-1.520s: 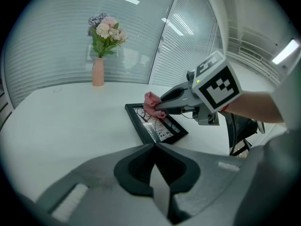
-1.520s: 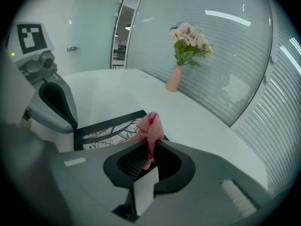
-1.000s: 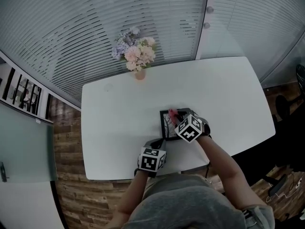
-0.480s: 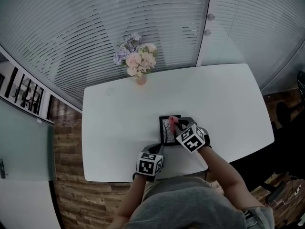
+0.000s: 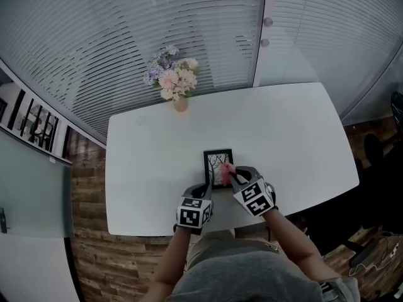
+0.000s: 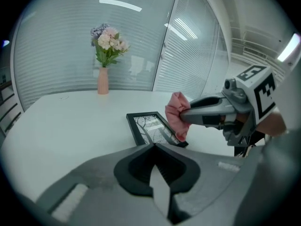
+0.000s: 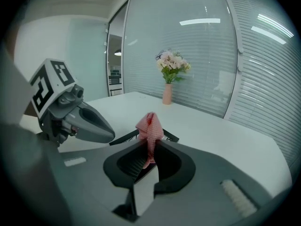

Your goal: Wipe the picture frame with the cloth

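A black picture frame (image 5: 217, 166) with a tree print lies flat on the white table (image 5: 151, 156), near its front edge. The frame (image 6: 150, 128) shows ahead of my left gripper (image 6: 154, 147), which is shut with nothing in it, its tips at the frame's near left corner. My left gripper (image 5: 205, 187) sits at the frame's lower left. My right gripper (image 5: 230, 173) is shut on a pink cloth (image 5: 227, 168), which rests at the frame's lower right edge. The cloth (image 7: 149, 130) bunches above my right gripper (image 7: 149, 147), with the frame (image 7: 126, 136) behind it.
A pink vase of pastel flowers (image 5: 171, 80) stands at the table's far edge, seen also as the vase (image 6: 103, 80) and the vase (image 7: 168, 92). Glass walls with blinds (image 5: 189, 30) rise behind. Wooden floor (image 5: 88, 187) lies to the left. The person's torso is against the table's front edge.
The frame now lies nearer the table's front edge and more upright in the head view. My right gripper with the cloth has drawn back from the frame's top to its lower right edge.
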`<action>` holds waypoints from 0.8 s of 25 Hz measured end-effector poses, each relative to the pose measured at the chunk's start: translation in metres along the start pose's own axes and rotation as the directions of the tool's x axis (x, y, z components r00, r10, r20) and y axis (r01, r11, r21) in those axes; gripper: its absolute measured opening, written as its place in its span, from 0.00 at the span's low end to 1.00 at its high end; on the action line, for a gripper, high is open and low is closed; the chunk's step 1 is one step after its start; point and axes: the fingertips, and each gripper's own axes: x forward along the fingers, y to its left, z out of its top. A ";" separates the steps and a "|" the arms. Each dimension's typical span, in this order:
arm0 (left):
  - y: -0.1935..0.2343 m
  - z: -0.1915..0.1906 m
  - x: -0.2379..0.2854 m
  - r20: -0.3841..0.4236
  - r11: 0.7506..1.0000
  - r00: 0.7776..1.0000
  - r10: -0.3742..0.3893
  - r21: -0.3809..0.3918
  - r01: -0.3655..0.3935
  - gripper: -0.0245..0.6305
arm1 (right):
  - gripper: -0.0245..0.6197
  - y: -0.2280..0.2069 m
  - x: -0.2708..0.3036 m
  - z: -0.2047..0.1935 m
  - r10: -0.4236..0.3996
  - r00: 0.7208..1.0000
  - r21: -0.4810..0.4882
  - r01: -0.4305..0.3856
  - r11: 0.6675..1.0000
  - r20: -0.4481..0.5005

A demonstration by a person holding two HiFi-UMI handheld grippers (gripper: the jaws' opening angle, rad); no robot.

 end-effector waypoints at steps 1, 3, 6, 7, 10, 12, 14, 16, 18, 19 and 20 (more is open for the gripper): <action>-0.002 0.004 -0.002 0.017 1.000 1.000 0.006 -0.003 -0.006 0.04 | 0.10 0.001 -0.006 -0.001 -0.001 1.000 0.006 0.001 1.000 0.007; -0.008 0.008 -0.009 0.042 1.000 0.999 0.018 -0.010 -0.018 0.04 | 0.10 0.004 -0.019 -0.001 -0.006 1.000 0.024 0.005 1.000 0.022; -0.017 0.008 -0.020 0.072 0.999 0.997 0.039 -0.014 -0.039 0.04 | 0.10 0.011 -0.036 -0.002 -0.006 0.999 0.046 0.004 0.999 0.053; -0.021 0.008 -0.025 0.082 0.999 0.996 0.046 -0.015 -0.045 0.04 | 0.10 0.015 -0.042 -0.002 -0.004 0.998 0.049 0.001 0.999 0.064; -0.036 0.004 -0.041 0.115 0.998 0.991 0.062 -0.024 -0.060 0.04 | 0.10 0.027 -0.062 -0.003 0.001 0.996 0.057 -0.007 0.998 0.093; -0.046 0.001 -0.054 0.141 0.997 0.987 0.074 -0.032 -0.070 0.04 | 0.10 0.036 -0.075 -0.006 0.003 0.994 0.064 -0.010 0.998 0.113; -0.057 -0.003 -0.068 0.170 0.996 0.982 0.079 -0.043 -0.072 0.04 | 0.10 0.045 -0.088 -0.009 0.001 0.991 0.063 -0.010 0.998 0.132; -0.068 -0.009 -0.082 0.198 0.996 0.977 0.078 -0.050 -0.069 0.04 | 0.10 0.057 -0.100 -0.013 0.004 0.990 0.065 -0.013 0.998 0.143; -0.077 -0.016 -0.095 0.221 0.996 0.972 0.082 -0.052 -0.072 0.04 | 0.10 0.067 -0.111 -0.017 0.003 0.988 0.066 -0.013 0.998 0.154; -0.082 -0.020 -0.101 0.231 0.996 0.969 0.084 -0.052 -0.074 0.04 | 0.10 0.071 -0.116 -0.020 -0.001 0.987 0.064 -0.009 0.998 0.161; -0.086 -0.023 -0.106 0.240 0.996 0.967 0.086 -0.051 -0.076 0.04 | 0.10 0.075 -0.121 -0.023 -0.006 0.986 0.062 -0.005 0.998 0.168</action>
